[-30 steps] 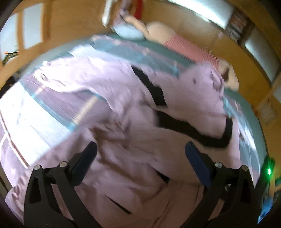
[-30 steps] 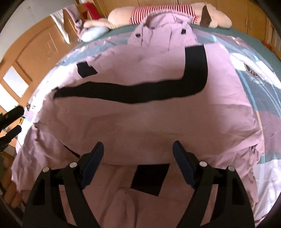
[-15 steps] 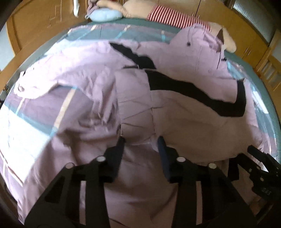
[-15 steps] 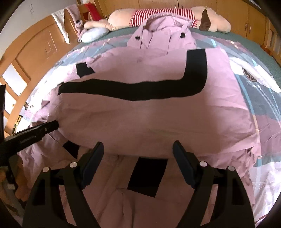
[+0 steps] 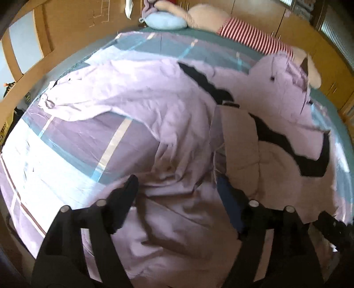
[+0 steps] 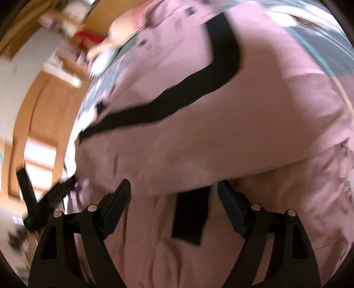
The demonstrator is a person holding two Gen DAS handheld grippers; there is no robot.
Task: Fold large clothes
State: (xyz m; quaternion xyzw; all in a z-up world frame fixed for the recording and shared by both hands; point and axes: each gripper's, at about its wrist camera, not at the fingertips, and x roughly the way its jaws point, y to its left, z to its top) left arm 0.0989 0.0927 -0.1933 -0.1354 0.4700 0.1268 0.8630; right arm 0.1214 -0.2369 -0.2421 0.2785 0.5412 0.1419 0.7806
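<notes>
Both tongs, left [image 5: 177, 195] and right [image 6: 173, 197], gape empty over the jacket [image 6: 221, 137] (soft, bulky, likely slippery), best pinched at the lower-frame hem.

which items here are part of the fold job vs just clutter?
Job: large pink jacket with black stripes; left tool, open; right tool, open.
Lying about: striped plush toy, light blue pillow, checked bedsheet.

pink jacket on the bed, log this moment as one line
jacket: spread on bed, crumpled | left gripper: open | right gripper: open | fold: unfinished
</notes>
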